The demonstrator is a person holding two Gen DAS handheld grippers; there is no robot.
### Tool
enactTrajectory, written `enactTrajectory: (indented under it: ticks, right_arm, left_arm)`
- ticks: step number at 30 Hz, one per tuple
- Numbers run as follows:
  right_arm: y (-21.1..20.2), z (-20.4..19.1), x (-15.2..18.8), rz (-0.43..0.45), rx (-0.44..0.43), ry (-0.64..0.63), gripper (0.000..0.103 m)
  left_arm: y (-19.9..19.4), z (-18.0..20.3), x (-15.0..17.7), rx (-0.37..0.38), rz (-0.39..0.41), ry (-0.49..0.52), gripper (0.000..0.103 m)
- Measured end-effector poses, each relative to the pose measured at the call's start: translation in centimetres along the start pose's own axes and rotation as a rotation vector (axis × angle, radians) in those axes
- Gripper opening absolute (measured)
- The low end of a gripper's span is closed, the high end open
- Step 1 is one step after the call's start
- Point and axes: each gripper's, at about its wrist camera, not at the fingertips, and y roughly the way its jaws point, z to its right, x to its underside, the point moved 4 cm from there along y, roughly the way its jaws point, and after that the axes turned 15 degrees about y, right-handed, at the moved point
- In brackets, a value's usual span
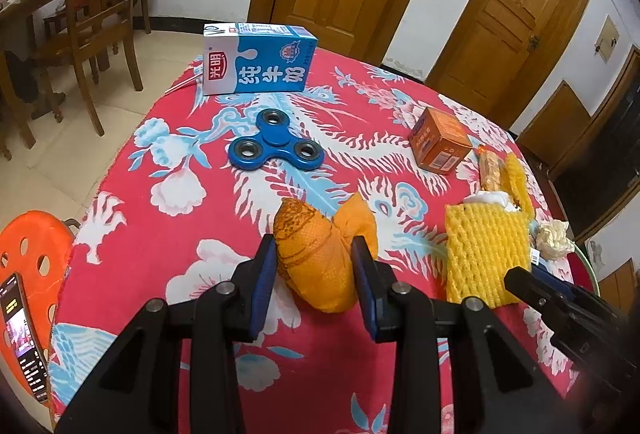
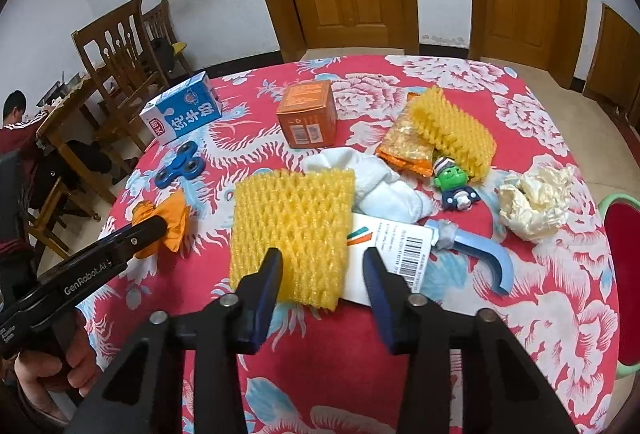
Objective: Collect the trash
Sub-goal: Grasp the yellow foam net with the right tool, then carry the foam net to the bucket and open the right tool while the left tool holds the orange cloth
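My left gripper (image 1: 316,246) has its jaws on both sides of a crumpled orange wrapper (image 1: 320,254) lying on the red floral tablecloth (image 1: 160,274); the pads touch its sides. The wrapper also shows in the right wrist view (image 2: 176,218), with the left gripper (image 2: 158,226) on it. My right gripper (image 2: 322,258) is open above a yellow foam fruit net (image 2: 292,226) and a white barcode label (image 2: 388,246), holding nothing. A second yellow net (image 2: 452,130), an orange snack packet (image 2: 408,142), white tissue (image 2: 380,182) and crumpled cream paper (image 2: 536,198) lie further right.
A blue milk carton (image 1: 256,62), a blue fidget spinner (image 1: 276,146) and an orange box (image 1: 440,142) stand on the table. A green toy figure (image 2: 452,182) and a blue plastic hook (image 2: 480,250) lie right. An orange stool with a phone (image 1: 24,330) stands left; wooden chairs (image 1: 100,6) stand behind.
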Motion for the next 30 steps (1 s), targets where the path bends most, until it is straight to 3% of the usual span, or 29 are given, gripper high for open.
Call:
enactTrajectory:
  ticks: [3,5,19,30]
  right_arm:
    - [0.2,0.0,0.1,-0.009,-0.018,0.005,0.016]
    - [0.0,-0.1,0.1,-0.002,-0.032,0.007,0.014]
    - [-4.7,-0.5,0.2,0.091,-0.118,0.01,0.012]
    - [-9.6,0.8,-0.4,0.199,-0.129,0.041,0.012]
  left_arm:
    - [-0.1,0.1,0.0,0.001,0.003,0.002,0.037]
    - [-0.2,0.1,0.1,0.0,0.004,0.001,0.037]
    - [-1.2,0.6,0.0,0.019,0.023,0.003,0.037]
    - [-3.2,2.3,-0.6,0.049,0.059,0.032,0.037]
